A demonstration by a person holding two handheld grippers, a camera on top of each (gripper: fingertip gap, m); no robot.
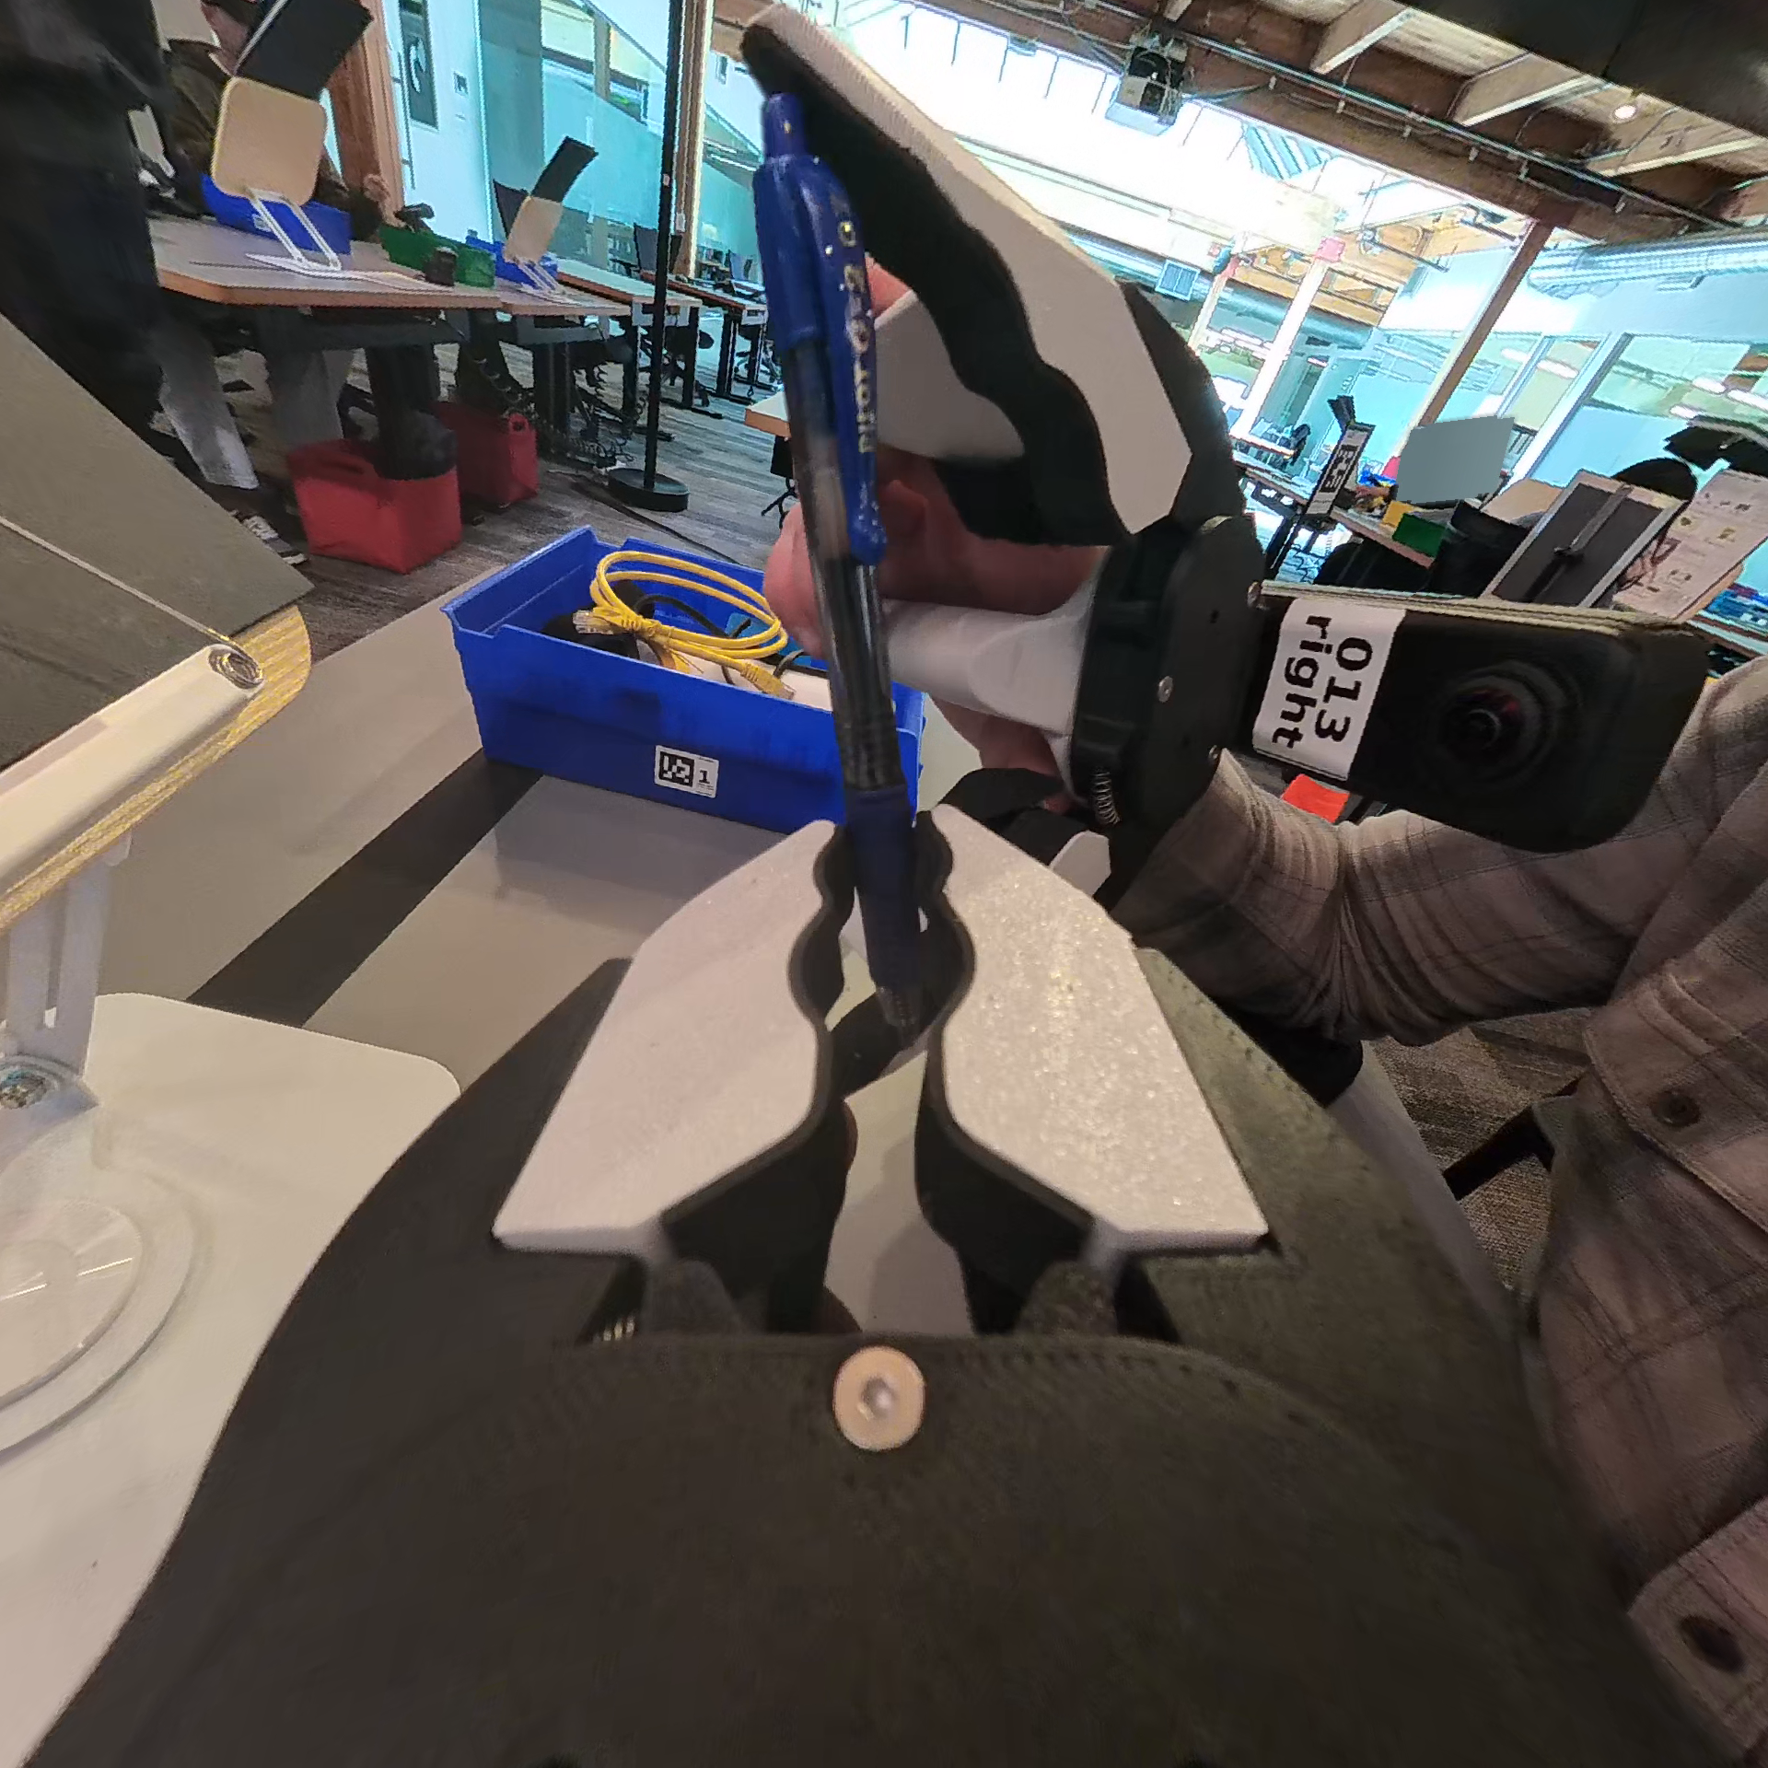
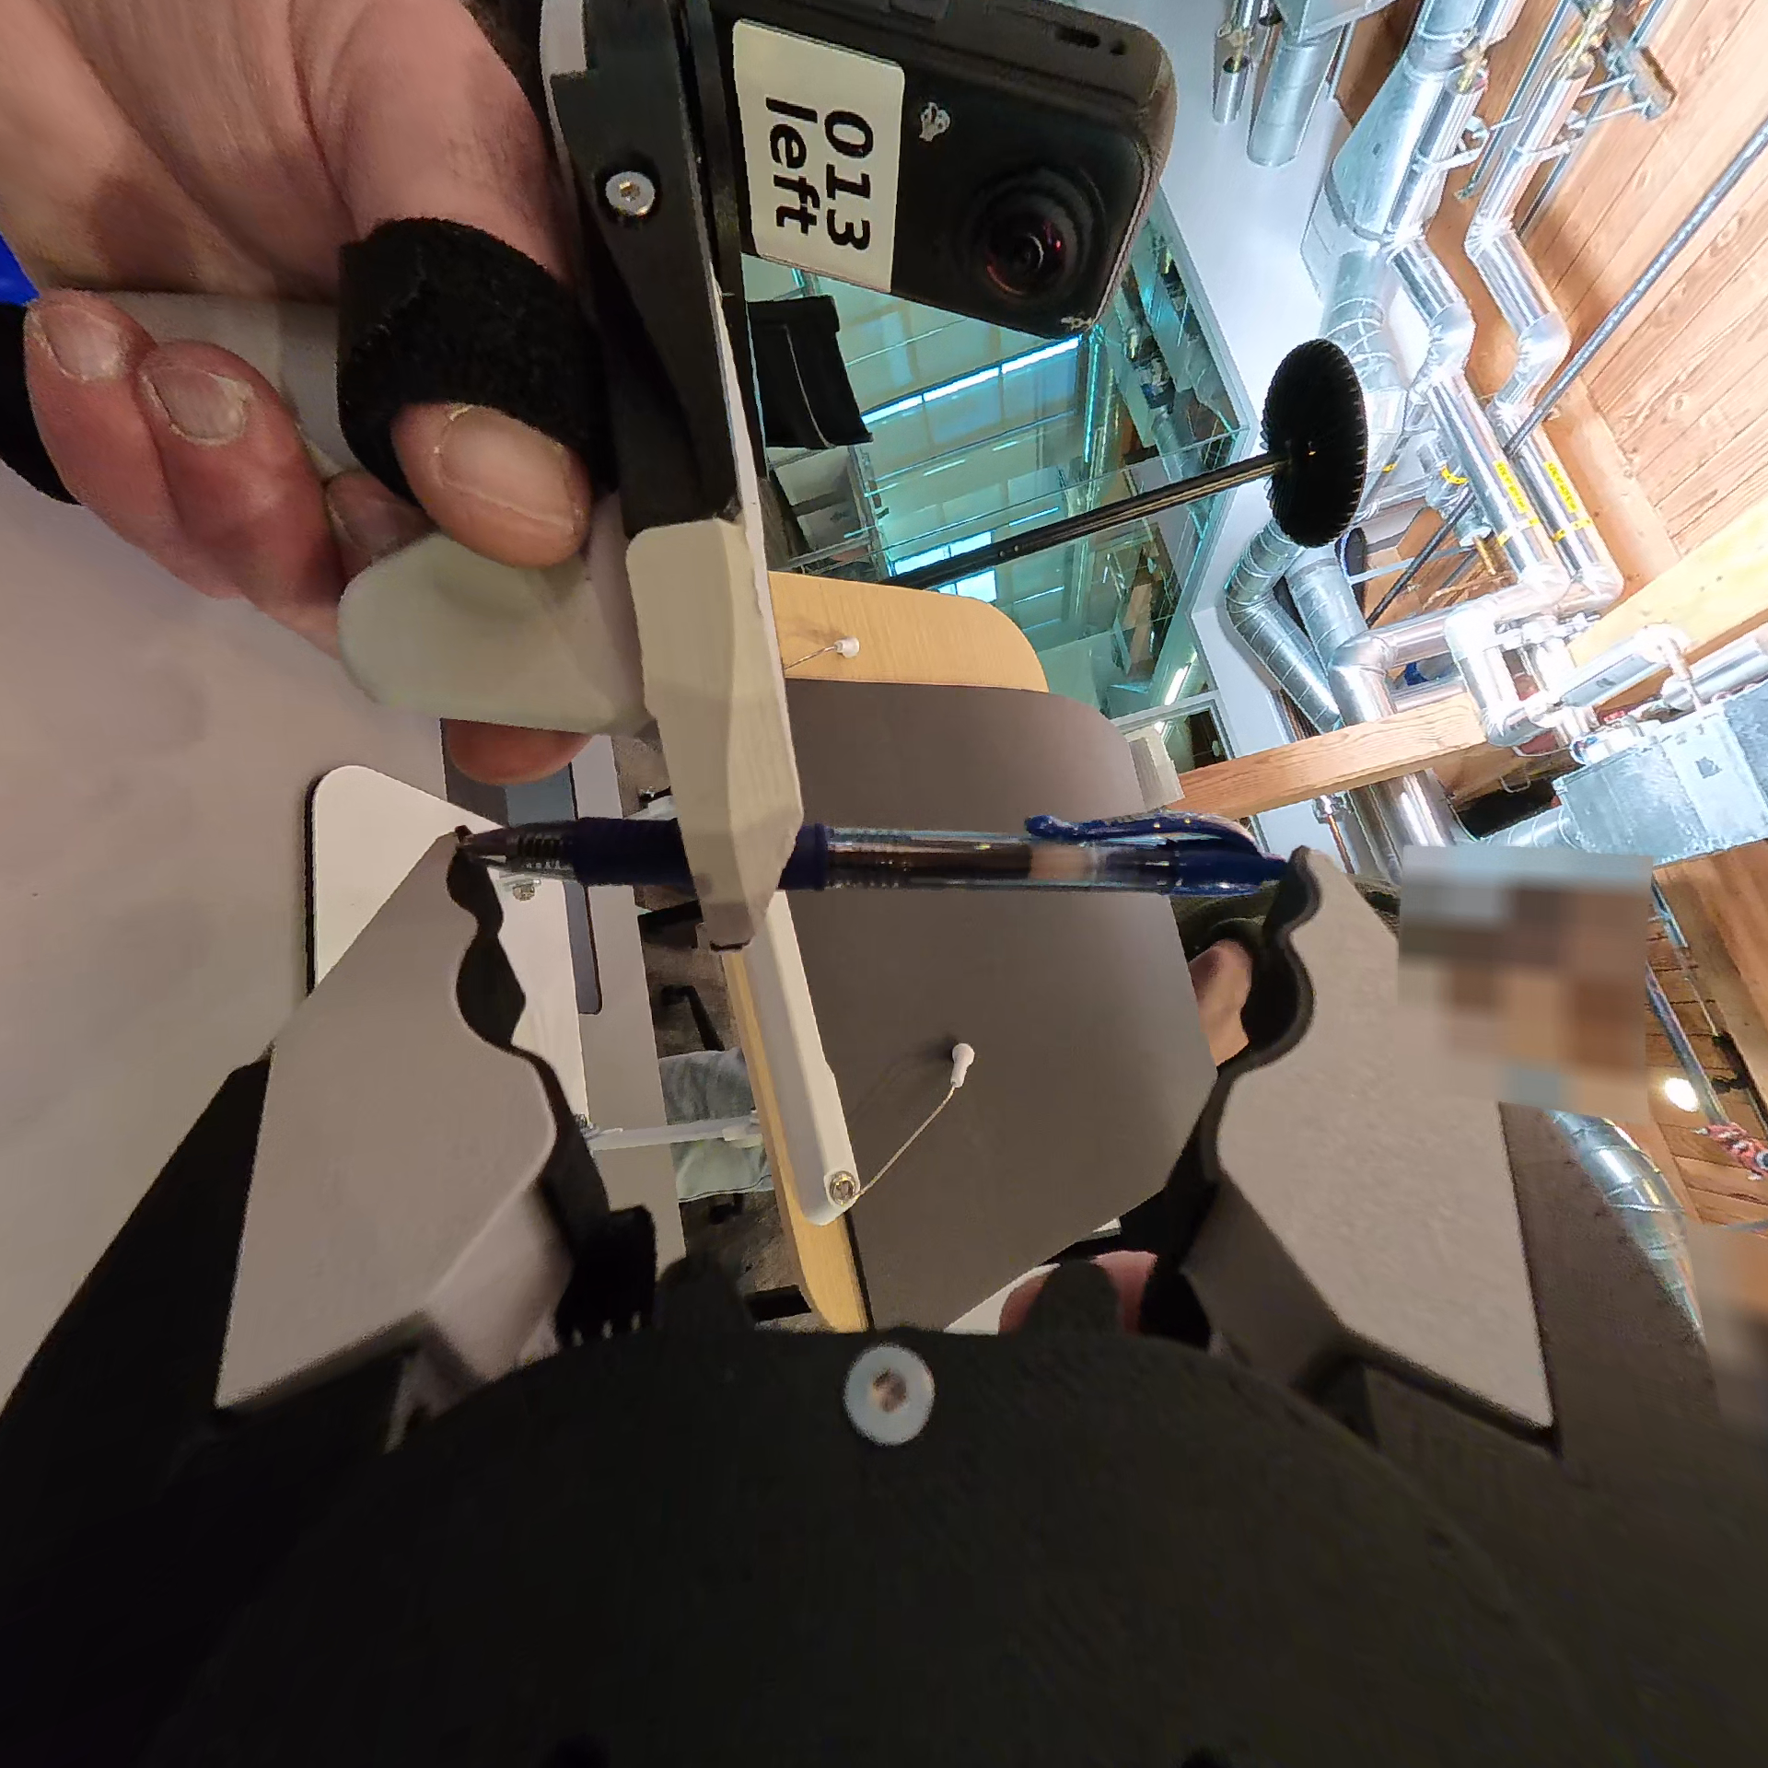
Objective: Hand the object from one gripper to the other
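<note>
- The left gripper (image 1: 885, 861) points forward and a little down over the grey table (image 1: 402, 689), its jaws pinching the grip end of a blue pen (image 1: 842, 536), which stands nearly upright with its tip down between the fingers.
- The right gripper (image 1: 832, 191) reaches in from the right, turned on its side; the hand (image 1: 918, 545) wraps the white handle, and the plaid sleeve (image 1: 1435, 918) trails off toward the right edge.
- In the right wrist view the right gripper (image 2: 875, 861) has its jaws spread wide, with the pen (image 2: 957, 851) spanning the gap from fingertip to fingertip; I cannot tell whether they touch it.
- A blue bin (image 1: 612, 708) holding a yellow cable (image 1: 670, 612) sits on the table's far edge, behind the pen.
</note>
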